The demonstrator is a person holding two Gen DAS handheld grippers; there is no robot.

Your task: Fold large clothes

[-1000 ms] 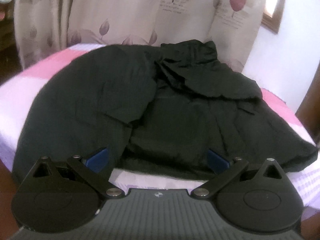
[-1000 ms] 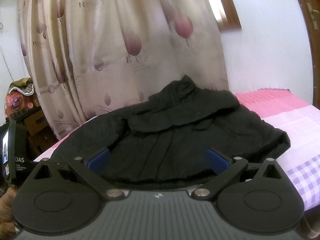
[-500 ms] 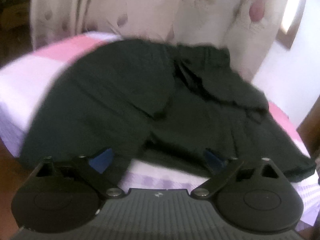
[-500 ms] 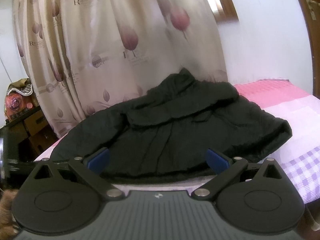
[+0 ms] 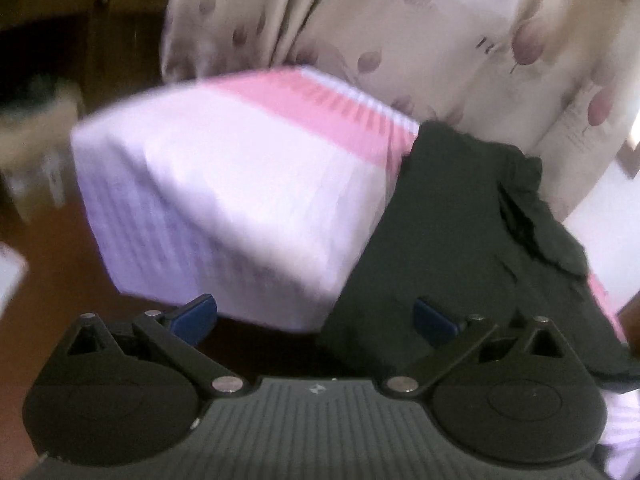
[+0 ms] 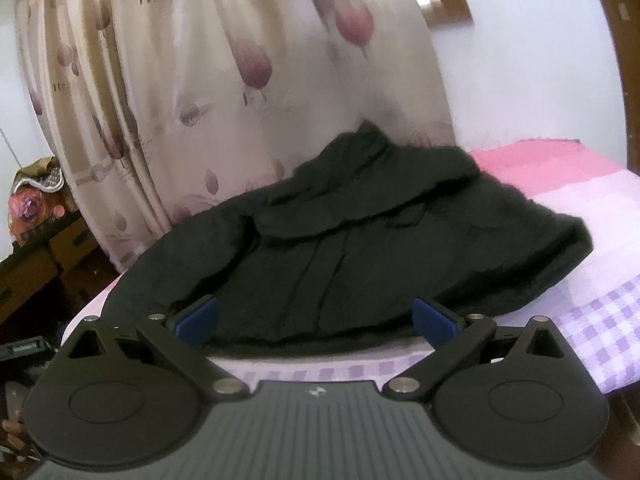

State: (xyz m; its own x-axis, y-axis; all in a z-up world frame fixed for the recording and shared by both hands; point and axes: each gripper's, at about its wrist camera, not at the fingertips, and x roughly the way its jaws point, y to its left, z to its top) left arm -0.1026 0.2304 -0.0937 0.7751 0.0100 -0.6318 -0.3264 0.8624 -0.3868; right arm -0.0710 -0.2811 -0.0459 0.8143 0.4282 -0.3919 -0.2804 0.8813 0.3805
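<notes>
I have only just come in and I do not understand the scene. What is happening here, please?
A person holds a gripper in each hand, about to fold a large black garment that lies spread on a bed with a pink and purple checked cover. Neither gripper has taken the cloth yet. The right gripper is open and faces the garment's near edge. The left gripper is open too, aimed at the bed's left corner with the garment on its right side; that view is blurred.

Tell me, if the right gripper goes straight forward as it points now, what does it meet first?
Probably the crumpled black fabric garment lying on the pink and purple checked bed; the open right gripper points at its near hem.
</notes>
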